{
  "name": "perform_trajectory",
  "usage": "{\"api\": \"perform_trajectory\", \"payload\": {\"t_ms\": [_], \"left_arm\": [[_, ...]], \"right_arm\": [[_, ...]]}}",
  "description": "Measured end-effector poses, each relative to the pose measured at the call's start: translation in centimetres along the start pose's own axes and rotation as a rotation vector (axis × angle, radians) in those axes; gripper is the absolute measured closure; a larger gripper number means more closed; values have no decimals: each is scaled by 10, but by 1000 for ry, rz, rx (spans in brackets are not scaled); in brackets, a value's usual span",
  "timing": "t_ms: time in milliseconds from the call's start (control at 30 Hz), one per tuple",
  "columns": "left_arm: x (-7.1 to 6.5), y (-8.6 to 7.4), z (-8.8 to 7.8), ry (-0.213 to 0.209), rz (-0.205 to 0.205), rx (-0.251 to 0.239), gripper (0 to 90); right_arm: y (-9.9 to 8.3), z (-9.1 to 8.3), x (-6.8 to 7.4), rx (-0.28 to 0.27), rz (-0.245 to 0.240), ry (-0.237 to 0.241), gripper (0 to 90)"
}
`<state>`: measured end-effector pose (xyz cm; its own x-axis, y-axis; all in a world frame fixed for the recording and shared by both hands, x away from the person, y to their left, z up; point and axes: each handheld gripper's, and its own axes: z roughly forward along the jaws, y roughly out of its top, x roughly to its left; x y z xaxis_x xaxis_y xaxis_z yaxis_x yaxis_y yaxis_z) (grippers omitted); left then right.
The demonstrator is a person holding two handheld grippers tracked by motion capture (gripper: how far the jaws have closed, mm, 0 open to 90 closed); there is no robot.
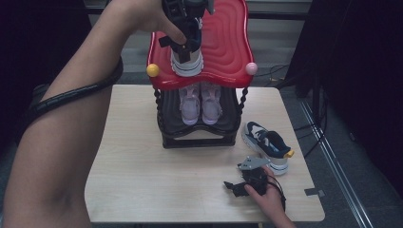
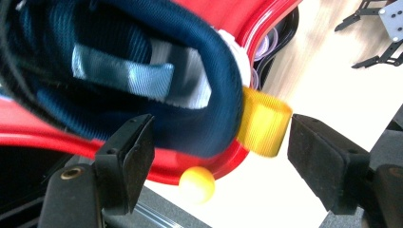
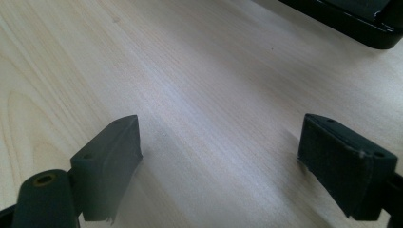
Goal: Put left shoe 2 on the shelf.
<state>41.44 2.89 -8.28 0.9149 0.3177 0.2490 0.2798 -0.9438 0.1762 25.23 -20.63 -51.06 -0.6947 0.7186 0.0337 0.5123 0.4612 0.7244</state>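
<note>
A navy and white sneaker (image 1: 187, 64) stands on the red top shelf (image 1: 223, 42) of a shoe rack, heel toward me. My left gripper (image 1: 184, 46) hangs over that heel. In the left gripper view the jaws of the left gripper (image 2: 218, 142) stand apart on either side of the sneaker's navy heel (image 2: 142, 71) and its yellow pull tab (image 2: 263, 123), with a gap beside the tab. My right gripper (image 1: 235, 186) rests low on the table at the front right. The right gripper (image 3: 218, 156) is open over bare wood.
The matching sneaker (image 1: 266, 145) lies on the wooden table (image 1: 142, 166) right of the rack. A pale pink pair (image 1: 199, 102) sits on the black lower shelf. A yellow knob (image 1: 152, 70) and a pink knob (image 1: 251, 68) mark the red shelf's front corners.
</note>
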Motion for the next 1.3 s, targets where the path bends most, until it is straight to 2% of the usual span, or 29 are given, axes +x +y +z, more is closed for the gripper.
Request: {"api": "perform_trajectory", "payload": {"t_ms": [300, 600, 967, 1300], "left_arm": [[2, -14, 2, -6, -26, 22, 222], [0, -28, 8, -34, -46, 39, 201], [-4, -47, 20, -76, -51, 77, 183], [-8, -66, 25, -103, -58, 78, 187]], "right_arm": [[0, 0, 0, 0, 1, 0, 136], [0, 0, 0, 0, -1, 0, 135], [0, 0, 0, 0, -1, 0, 135], [0, 0, 0, 0, -1, 0, 135]]}}
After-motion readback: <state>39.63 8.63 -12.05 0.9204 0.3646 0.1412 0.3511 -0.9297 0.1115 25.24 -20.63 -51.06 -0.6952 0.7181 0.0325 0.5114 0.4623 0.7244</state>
